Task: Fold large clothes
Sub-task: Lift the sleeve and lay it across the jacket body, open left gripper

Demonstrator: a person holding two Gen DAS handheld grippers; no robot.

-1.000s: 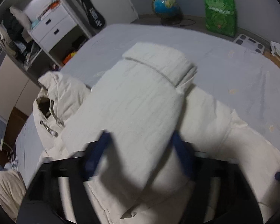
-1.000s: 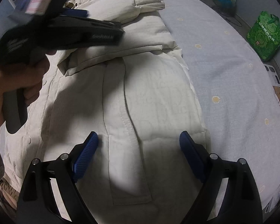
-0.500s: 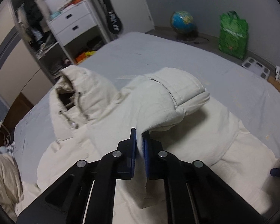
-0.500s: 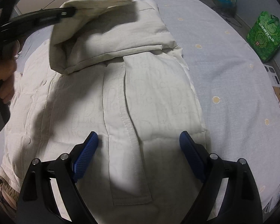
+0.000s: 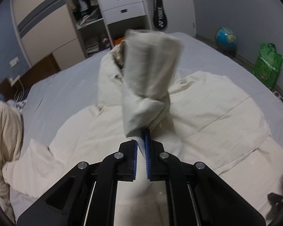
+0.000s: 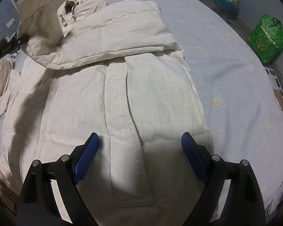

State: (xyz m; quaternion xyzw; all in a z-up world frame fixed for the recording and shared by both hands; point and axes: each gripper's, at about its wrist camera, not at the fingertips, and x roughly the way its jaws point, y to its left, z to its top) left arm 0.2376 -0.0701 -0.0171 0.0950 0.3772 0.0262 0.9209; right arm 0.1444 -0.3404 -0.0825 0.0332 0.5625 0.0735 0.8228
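A cream padded jacket [image 6: 145, 94] lies spread on the grey bed [image 6: 226, 71], hood [image 6: 81, 5] at the far end. My left gripper [image 5: 141, 143] is shut on the jacket's sleeve [image 5: 151, 75] and holds it lifted above the jacket body [image 5: 207, 113], blurred with motion. My right gripper [image 6: 140, 150] is open and hovers over the jacket's lower front, its blue pads [image 6: 86, 156] either side of the front placket [image 6: 122, 128]. The other sleeve [image 6: 122, 35] lies folded across the chest.
A wardrobe with white drawers [image 5: 122, 7] and a racket bag [image 5: 160, 17] stand beyond the bed. A globe [image 5: 225, 39] and green bag [image 5: 268, 66] sit on the floor at right. A beige garment [image 5: 3, 131] lies at the left.
My left gripper closed on the sleeve and lifted it up and toward the left of the jacket. The right gripper has stayed open over the lower front.
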